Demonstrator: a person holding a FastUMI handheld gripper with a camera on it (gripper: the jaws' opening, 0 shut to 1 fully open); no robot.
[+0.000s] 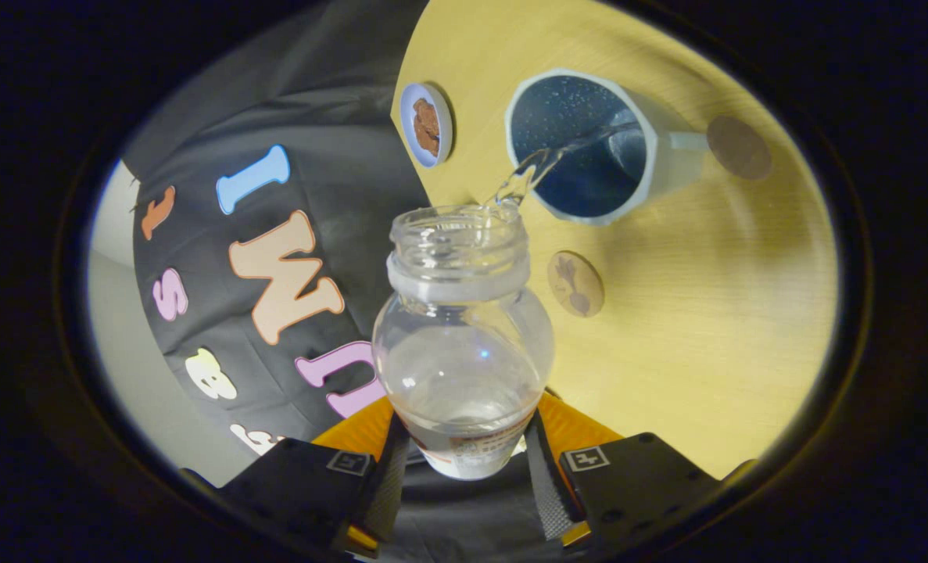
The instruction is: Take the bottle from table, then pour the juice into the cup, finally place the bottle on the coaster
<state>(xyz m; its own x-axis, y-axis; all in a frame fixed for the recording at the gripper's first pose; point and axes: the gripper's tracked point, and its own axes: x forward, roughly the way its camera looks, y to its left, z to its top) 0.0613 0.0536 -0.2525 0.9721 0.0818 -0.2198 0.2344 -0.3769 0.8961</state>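
My gripper [464, 461] is shut on a clear, uncapped bottle [464, 344], both fingers pressing its lower body. The bottle is tipped forward, and a thin stream of clear liquid [538, 164] runs from its mouth into a pale blue cup [581, 145] with a dark inside. The cup stands just beyond the bottle's mouth on the yellow wooden table [706, 313]. A round coaster with a white rim and a brown centre [426, 125] lies beside the cup, near the table's edge. A little liquid is left in the bottle's bottom.
Two flat brown discs lie on the table: one [575, 283] close to the bottle's neck, another [739, 147] past the cup's handle. The black booth cloth [292, 234] hangs beyond the table's edge.
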